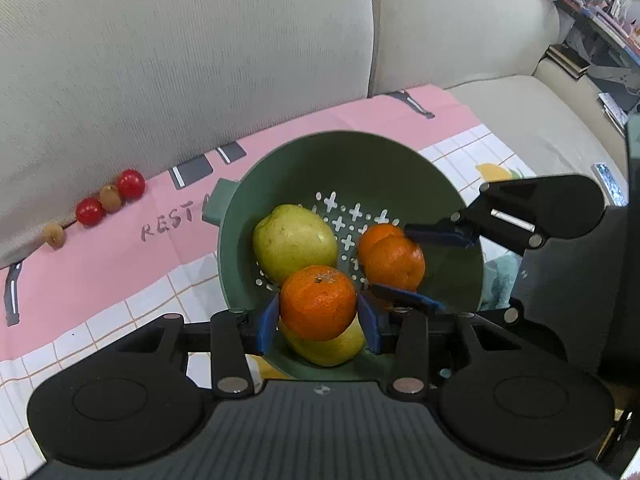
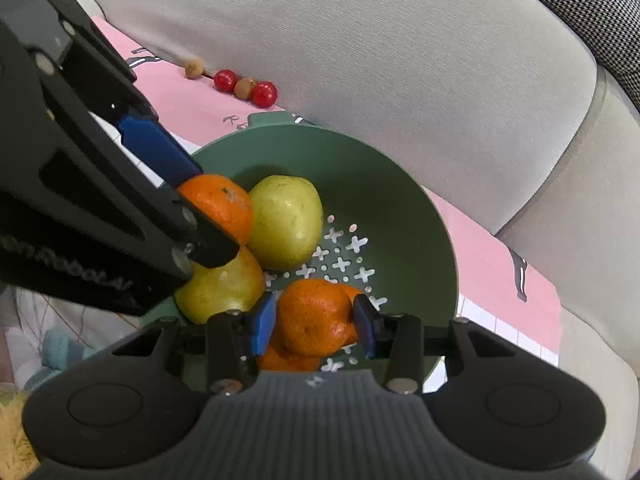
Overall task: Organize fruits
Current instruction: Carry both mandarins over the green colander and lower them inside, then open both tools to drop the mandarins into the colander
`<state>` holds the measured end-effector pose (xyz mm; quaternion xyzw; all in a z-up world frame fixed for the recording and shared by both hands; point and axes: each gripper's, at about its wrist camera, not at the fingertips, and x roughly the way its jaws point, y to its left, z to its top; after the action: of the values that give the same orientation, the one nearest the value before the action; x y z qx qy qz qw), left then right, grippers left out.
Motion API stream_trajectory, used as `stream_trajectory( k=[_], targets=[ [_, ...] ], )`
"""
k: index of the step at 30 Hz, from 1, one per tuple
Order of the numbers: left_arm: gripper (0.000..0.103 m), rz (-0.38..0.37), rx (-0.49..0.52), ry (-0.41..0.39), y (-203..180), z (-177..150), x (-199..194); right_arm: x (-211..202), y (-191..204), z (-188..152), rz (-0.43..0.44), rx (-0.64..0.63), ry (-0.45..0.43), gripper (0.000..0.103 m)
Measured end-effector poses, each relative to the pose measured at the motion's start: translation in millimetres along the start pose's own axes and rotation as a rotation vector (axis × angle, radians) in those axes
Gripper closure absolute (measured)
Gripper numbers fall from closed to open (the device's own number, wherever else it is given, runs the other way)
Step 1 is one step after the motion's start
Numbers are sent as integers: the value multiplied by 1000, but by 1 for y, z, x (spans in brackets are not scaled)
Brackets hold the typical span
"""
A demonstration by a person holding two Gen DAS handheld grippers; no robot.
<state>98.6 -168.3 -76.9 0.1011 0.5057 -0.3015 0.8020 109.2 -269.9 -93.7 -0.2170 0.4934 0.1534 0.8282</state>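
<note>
Left wrist view: left gripper [image 1: 318, 322] was clamped on 1 orange [image 1: 318, 303], blue pads touching both its sides, held above the near rim of the green colander [image 1: 360, 148]. A pear [image 1: 294, 244] lay on the colander's left side; a second pear [image 1: 324, 346] sat under the held orange, against the near wall. Right gripper [image 1: 408, 264] reached in from the right edge, its pads pressed on a lumpy orange [image 1: 392, 258] over the perforated floor. The colander stood on a pink-and-check cloth [image 1: 120, 248] spread over a sofa [image 1: 180, 60]. A skewer of 2 red balls [image 1: 110, 198] and brown beads lay at the cloth's far left edge, against the sofa back.

Right wrist view: right gripper [image 2: 314, 326] was closed on its orange [image 2: 312, 316], low over the colander's [image 2: 400, 184] near side; more orange peel showed beneath, whether a second fruit I could not tell. Left gripper [image 2: 196, 196] crossed from the upper left, gripping its orange [image 2: 220, 200] above the 2 pears [image 2: 286, 224].

Risks, as I judged them: both grippers crowded 1 bowl, so the linkages could knock together on release. An orange dropped onto a pear could roll. The soft sofa could let the colander tip under a sideways push.
</note>
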Motion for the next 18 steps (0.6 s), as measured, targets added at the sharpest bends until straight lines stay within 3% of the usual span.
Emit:
stream_trajectory(
  k=[7, 10, 18],
  targets=[
    [55, -18, -22, 16, 8, 4, 9, 4, 2, 8, 12, -43, -9, 65],
    [55, -31, -47, 18, 14, 8, 12, 7, 2, 13, 24, -56, -11, 75],
    [53, -6, -82, 22, 25, 13, 21, 15, 4, 21, 31, -71, 6, 76]
  ],
)
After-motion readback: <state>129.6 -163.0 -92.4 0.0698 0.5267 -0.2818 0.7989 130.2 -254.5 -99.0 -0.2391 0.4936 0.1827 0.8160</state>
